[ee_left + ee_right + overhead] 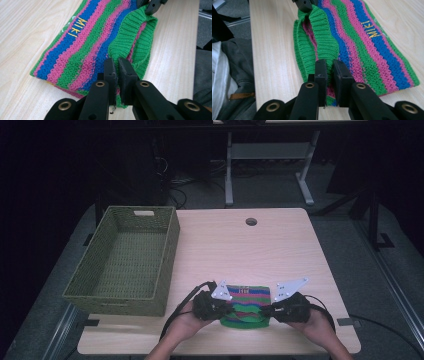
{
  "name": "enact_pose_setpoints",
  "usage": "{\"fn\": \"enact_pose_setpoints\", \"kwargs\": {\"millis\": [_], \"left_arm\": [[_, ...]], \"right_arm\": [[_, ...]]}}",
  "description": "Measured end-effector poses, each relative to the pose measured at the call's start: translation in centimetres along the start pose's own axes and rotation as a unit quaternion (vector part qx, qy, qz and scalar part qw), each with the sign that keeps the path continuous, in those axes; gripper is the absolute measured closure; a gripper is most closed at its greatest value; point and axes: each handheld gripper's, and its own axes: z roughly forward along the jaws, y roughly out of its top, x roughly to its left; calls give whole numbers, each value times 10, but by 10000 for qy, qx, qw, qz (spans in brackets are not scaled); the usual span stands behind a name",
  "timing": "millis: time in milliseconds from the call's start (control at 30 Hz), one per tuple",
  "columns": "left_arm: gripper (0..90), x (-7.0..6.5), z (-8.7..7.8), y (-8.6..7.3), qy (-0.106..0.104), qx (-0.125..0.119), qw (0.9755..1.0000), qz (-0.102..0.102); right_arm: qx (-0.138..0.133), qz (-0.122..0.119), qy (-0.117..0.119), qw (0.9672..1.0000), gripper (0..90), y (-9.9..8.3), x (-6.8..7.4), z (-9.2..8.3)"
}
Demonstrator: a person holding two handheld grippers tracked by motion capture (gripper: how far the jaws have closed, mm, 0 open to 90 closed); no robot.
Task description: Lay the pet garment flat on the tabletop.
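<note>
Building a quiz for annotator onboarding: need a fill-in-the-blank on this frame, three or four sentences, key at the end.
1. Both tongs, left and right, are shut on the striped knitted ____.
2. The yellow letters stitched on it read ____.
3. Its ribbed edge is coloured ____.
4. The woven basket stands on the table to the ____ of the garment in the high view.

Missing words: garment; MIKI; green; left

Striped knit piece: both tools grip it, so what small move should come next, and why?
Probably lift the striped knit piece off the table toward the woven basket: left tool and right tool each pinch its green ribbed edge.
</note>
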Motion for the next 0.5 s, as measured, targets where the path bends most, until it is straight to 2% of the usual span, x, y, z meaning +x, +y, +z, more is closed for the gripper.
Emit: {"fn": "enact_pose_setpoints", "kwargs": {"millis": [67, 167, 400, 500], "left_arm": [[855, -4, -3, -1, 12, -131, 9999, -93], [855, -5, -6, -2, 0, -127, 9999, -63], [855, -10, -17, 1, -2, -255, 9996, -120], [855, -9, -20, 2, -11, -244, 9997, -88]], "right_arm": [[-62, -27, 12, 10000, 817, 1, 4, -4], [-106, -31, 43, 9999, 818, 3, 7, -7], [-177, -319, -36, 9993, 819, 12, 14, -17], [-182, -253, -18, 9995, 819, 14, 15, -18]]}}
